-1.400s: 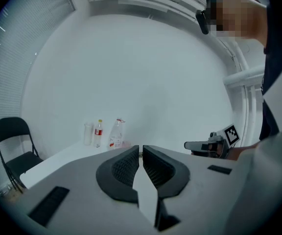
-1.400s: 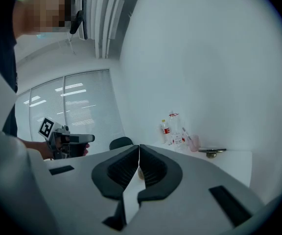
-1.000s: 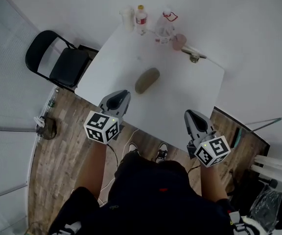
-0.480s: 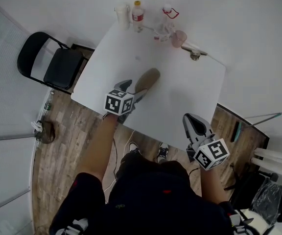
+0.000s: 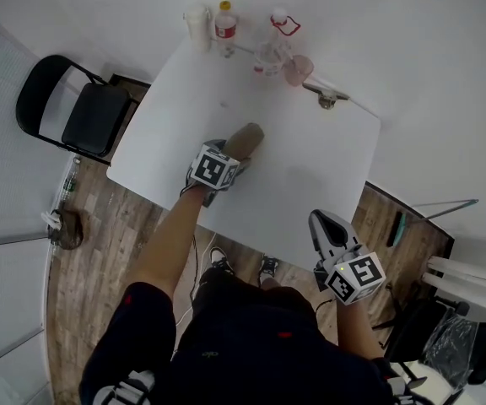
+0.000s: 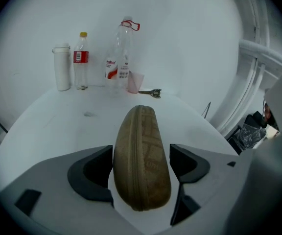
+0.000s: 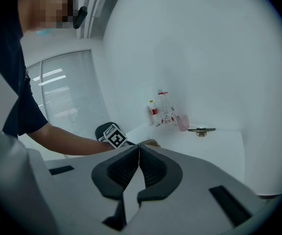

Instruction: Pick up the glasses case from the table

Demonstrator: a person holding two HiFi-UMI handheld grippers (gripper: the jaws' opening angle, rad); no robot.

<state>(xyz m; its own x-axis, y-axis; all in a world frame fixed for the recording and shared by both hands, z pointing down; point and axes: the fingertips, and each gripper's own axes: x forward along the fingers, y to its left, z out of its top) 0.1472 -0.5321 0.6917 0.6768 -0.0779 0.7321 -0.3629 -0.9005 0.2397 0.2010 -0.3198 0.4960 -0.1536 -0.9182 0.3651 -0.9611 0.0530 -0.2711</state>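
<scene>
Case straddled, not yet gripped.
Left gripper has its jaws opening wide, one on each side of the case, which lies flat mid-table; the pads aren't pressing, so closing and lifting remain. Right gripper hangs off the near edge, jaws together, empty.

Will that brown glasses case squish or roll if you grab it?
Probably won't squish: the glasses case keeps a domed shape, so it looks stiff. It might rock, since its sides curve. Its textured fabric likely isn't slippery.
</scene>
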